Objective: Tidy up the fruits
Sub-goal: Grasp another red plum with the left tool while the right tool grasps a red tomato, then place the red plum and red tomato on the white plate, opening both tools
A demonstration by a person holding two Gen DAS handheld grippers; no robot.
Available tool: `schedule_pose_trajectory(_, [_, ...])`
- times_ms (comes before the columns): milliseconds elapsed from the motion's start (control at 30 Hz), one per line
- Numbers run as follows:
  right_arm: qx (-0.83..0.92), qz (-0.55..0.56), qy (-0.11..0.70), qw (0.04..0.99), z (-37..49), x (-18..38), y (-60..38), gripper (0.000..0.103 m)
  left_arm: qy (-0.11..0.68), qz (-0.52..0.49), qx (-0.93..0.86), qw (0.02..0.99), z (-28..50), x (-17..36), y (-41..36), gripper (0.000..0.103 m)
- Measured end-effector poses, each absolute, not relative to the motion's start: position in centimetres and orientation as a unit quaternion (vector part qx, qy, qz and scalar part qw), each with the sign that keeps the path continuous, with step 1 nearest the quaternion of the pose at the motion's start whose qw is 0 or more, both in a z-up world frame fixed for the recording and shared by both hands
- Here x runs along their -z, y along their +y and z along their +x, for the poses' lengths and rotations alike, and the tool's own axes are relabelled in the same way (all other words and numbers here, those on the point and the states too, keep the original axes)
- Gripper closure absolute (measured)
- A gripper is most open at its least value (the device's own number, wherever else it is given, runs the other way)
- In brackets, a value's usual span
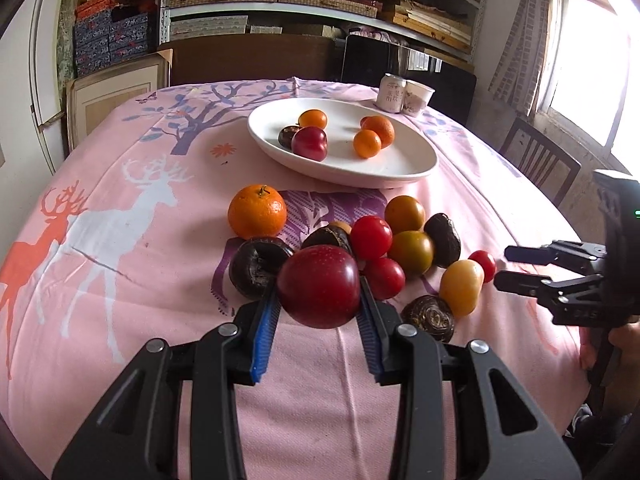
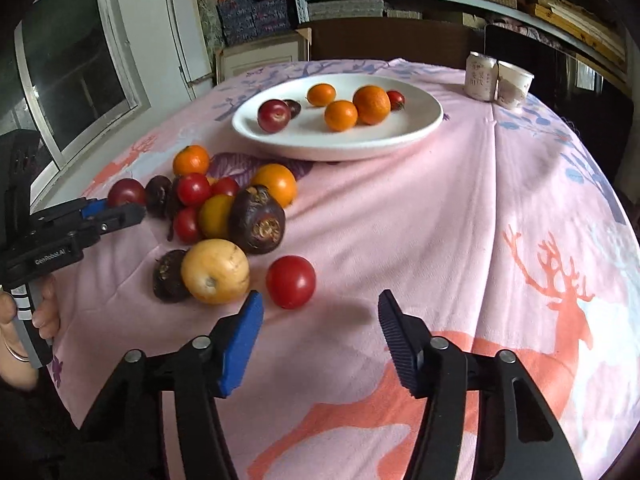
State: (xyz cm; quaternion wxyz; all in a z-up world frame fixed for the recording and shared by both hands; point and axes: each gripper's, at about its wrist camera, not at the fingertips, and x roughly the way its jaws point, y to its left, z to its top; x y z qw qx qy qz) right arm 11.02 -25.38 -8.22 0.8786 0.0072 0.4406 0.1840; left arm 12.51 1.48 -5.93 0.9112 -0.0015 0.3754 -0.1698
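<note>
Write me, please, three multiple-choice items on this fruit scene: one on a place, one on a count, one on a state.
1. Where does the drink can stand?
A. Beside the paper cup
B. In the white dish
C. Among the loose fruit

2. How many fruits lie in the dish?
A. Two
B. Six
C. Ten

3. What is the left hand-held gripper doing?
A. Holding nothing
B. Gripping the red plum
C. Gripping an orange

Answers: 1 A, can and cup touch behind the dish; 2 B, the right view shows six; 3 B, both pads press the plum.

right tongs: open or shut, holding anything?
Open and empty. The right tongs stand wide apart over bare tablecloth, and the red tomato lies just ahead, outside the gap, untouched.
</note>
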Motion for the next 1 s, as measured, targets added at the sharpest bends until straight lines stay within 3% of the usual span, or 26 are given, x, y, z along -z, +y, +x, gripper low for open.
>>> schedule_pose_trajectory(400, [-0.214, -0.021, 0.456, 0.864, 13.2, 8.2, -22.1, 0.053, 0.37, -0.01, 0.172, 0.913, 12.3, 5.8, 1.9, 0.067])
schedule_pose_trajectory(533, [-0.231, -0.008, 0.464, 0.855, 13.7, 8.6, -21.9, 0.058, 0.373, -0.01, 0.175, 0.911, 12.4, 5.9, 1.8, 0.067])
schedule_pose_trajectory(633, [-0.246, 0.0, 0.459, 0.854, 13.6, 8.5, -21.8, 0.071, 0.372, -0.013, 0.177, 0.911, 12.4, 5.9, 1.9, 0.067])
schedule_pose_trajectory(1000, [-0.245, 0.052, 0.41, 0.877, 12.6, 4.8, -24.6, 0.071, 0.366, -0.012, 0.194, 0.91, 12.8, 4.9, 1.3, 0.067])
